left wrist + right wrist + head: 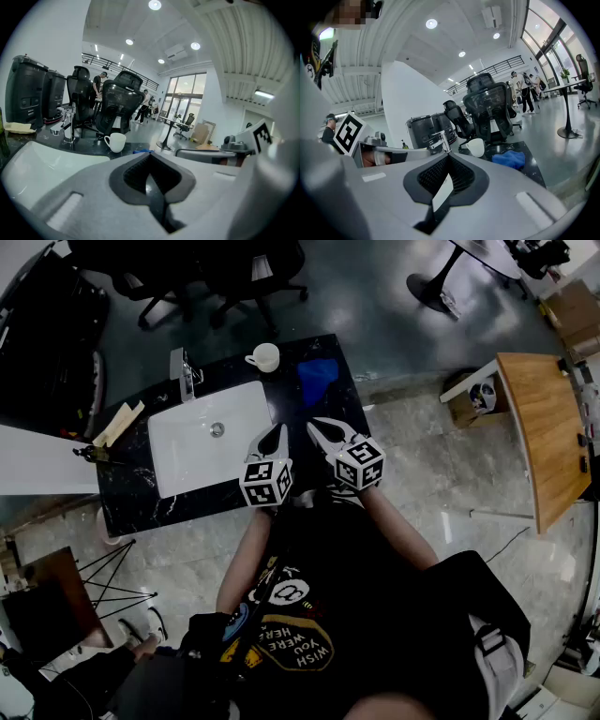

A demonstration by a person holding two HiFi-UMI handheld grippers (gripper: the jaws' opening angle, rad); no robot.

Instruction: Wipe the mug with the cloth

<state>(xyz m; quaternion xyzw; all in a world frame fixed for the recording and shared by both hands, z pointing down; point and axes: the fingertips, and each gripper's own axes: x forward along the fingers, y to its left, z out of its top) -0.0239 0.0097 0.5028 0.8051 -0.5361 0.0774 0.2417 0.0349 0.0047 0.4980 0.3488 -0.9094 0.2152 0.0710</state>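
**benchrat:** Head view first. There's a white rectangular sink basin (211,437) set in the black marble tabletop (141,507). The small white ceramic mug (265,357) stands just past the sink's far right corner, and the crumpled blue cloth (318,377) lies right of that corner. Both tools hang over the sink's near right corner, well short of either thing.

**wipey:** Holding anything?

**benchrat:** Nope. In the left gripper view the left tool (277,429) has its jaws pressed together with nothing between them. The mug is way beyond the sink's far rim, and only a sliver of cloth shows. The right gripper view is the same deal: the right tool (315,425) is fully closed and empty. The chrome faucet (440,139) stands behind the sink, with the mug and cloth off the sink's far right.

**wipey:** So what goes wrong from here?

**benchrat:** My guess is that if either tool goes in closed, it just shoves things. The mug sits close to the tabletop's far edge, so a bump could tip it or send it over. The cloth probably skates on polished stone unless it's pinched properly.
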